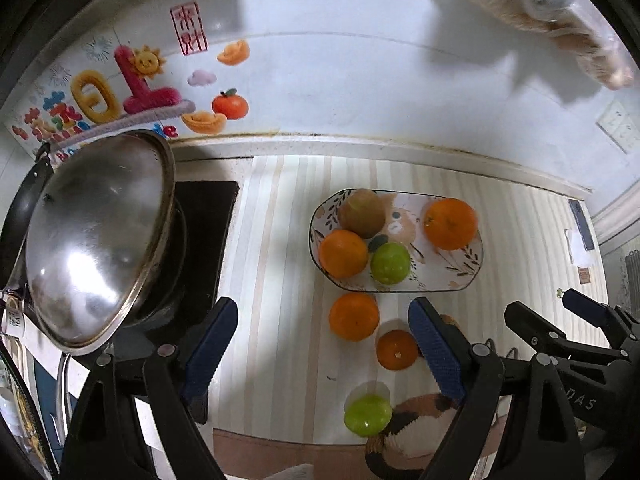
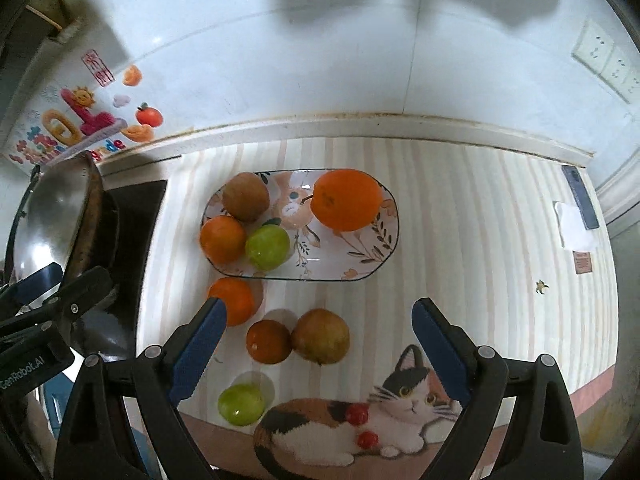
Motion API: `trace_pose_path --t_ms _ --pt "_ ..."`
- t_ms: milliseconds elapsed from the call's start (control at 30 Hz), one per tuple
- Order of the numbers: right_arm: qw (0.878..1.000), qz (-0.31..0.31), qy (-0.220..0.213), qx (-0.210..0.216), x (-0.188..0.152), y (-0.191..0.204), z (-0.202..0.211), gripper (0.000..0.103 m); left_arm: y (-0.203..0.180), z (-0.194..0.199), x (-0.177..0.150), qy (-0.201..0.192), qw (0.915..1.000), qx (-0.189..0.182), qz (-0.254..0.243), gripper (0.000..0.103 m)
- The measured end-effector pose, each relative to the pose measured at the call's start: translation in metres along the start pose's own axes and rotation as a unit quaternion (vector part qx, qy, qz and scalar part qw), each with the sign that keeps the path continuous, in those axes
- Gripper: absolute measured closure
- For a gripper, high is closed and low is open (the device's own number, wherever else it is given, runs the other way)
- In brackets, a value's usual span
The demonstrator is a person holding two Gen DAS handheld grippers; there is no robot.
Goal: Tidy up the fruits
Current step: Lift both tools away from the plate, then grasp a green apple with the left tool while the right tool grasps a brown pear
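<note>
A floral oval plate (image 2: pixel 372 256) (image 1: pixel 464 268) holds a large orange (image 2: pixel 346 199), a brown kiwi (image 2: pixel 245 196), a small orange (image 2: pixel 222 239) and a green fruit (image 2: pixel 267 246). Loose on the mat in front of it lie an orange (image 2: pixel 236 300) (image 1: pixel 353 316), a darker orange (image 2: pixel 268 341) (image 1: pixel 396 349), a brownish pear-like fruit (image 2: pixel 320 336) and a green fruit (image 2: pixel 241 404) (image 1: pixel 367 415). My left gripper (image 1: pixel 324 352) is open and empty above the loose fruit. My right gripper (image 2: pixel 320 352) is open and empty over the darker orange and brown fruit.
A steel wok lid (image 1: pixel 96 240) leans over a pan on the black stove (image 1: pixel 208 216) at the left. The striped mat has a cat picture (image 2: pixel 360 420) at its front edge. A tiled wall with stickers (image 1: pixel 132 88) runs behind. A dark phone-like object (image 2: pixel 580 196) lies far right.
</note>
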State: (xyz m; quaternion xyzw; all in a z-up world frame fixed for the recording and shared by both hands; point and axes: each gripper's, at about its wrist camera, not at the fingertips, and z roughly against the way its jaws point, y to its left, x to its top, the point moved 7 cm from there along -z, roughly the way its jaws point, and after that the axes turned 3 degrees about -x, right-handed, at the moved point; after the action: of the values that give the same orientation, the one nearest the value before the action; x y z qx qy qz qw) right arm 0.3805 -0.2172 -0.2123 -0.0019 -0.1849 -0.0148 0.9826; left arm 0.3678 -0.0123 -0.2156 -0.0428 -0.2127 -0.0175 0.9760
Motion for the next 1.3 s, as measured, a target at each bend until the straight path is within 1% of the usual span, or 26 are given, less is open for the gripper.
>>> trace_pose_path --t_ms 233,400,533,600,667,767,833,867,933,1000,1033,1067,1100,1167,1200,1233,1267,1300 --pt "0.999 -0.014 -0.031 0.006 -0.018 0.001 0.045 0.007 -0.008 0.033 -0.013 -0.028 0.9995 -0.004 -0.013 0.016" --pt "0.999 -0.016 -0.047 0.006 -0.027 0.002 0.065 0.007 -0.012 0.045 -0.02 -0.035 0.9992 -0.013 -0.016 0.016" --pt "0.998 -0.03 -0.043 0.015 -0.033 -0.002 0.066 0.007 -0.016 0.043 -0.026 -0.029 0.9992 -0.017 -0.022 0.016" --pt "0.998 -0.037 -0.039 0.021 -0.036 -0.005 0.063 0.007 -0.016 0.035 -0.03 -0.021 0.9994 -0.008 -0.027 0.015" --pt "0.998 -0.041 -0.032 0.022 -0.039 -0.009 0.057 0.007 -0.017 0.024 -0.035 -0.011 0.9995 -0.006 -0.03 0.007" --pt "0.998 -0.051 -0.013 0.024 -0.045 -0.019 0.039 0.007 -0.019 0.001 -0.05 0.018 0.9992 -0.018 -0.03 0.005" --pt "0.998 -0.059 0.006 0.025 -0.051 -0.028 0.021 0.007 -0.021 -0.025 -0.068 0.059 0.9976 -0.026 -0.025 0.005" --pt "0.998 -0.061 0.014 0.025 -0.054 -0.031 0.012 0.007 -0.021 -0.039 -0.078 0.076 0.9966 -0.021 -0.026 0.005" --pt "0.997 -0.067 0.038 0.029 -0.062 -0.039 -0.012 0.007 -0.021 -0.064 -0.096 0.104 0.994 0.008 -0.034 0.005" --pt "0.995 -0.073 0.062 0.032 -0.071 -0.044 -0.034 0.007 -0.023 -0.095 -0.117 0.145 0.9887 0.013 -0.037 0.005" --pt "0.993 -0.079 0.081 0.042 -0.075 -0.046 -0.05 0.007 -0.024 -0.107 -0.126 0.164 0.9858 0.012 -0.037 0.005" --pt "0.991 -0.085 0.094 0.052 -0.078 -0.047 -0.061 0.007 -0.027 -0.122 -0.136 0.185 0.9821 0.003 -0.035 0.005" --pt "0.988 -0.093 0.108 0.063 -0.082 -0.048 -0.074 0.007 -0.029 -0.13 -0.142 0.196 0.9799 -0.002 -0.035 0.005" --pt "0.984 -0.104 0.124 0.08 -0.085 -0.049 -0.094 0.007 -0.035 -0.146 -0.152 0.218 0.9753 -0.009 -0.034 0.005" --pt "0.981 -0.113 0.132 0.089 -0.085 -0.049 -0.105 0.007 -0.041 -0.155 -0.157 0.23 0.9723 -0.024 -0.037 0.005" --pt "0.978 -0.121 0.138 0.098 -0.086 -0.049 -0.113 0.007 -0.045 -0.163 -0.162 0.242 0.9691 -0.032 -0.038 0.008" --pt "0.975 -0.128 0.145 0.107 -0.085 -0.048 -0.122 0.007 -0.048 -0.17 -0.166 0.249 0.9671 -0.031 -0.039 0.018" --pt "0.972 -0.136 0.151 0.116 -0.085 -0.047 -0.13 0.007 -0.05 -0.174 -0.169 0.253 0.9659 -0.034 -0.042 0.026"
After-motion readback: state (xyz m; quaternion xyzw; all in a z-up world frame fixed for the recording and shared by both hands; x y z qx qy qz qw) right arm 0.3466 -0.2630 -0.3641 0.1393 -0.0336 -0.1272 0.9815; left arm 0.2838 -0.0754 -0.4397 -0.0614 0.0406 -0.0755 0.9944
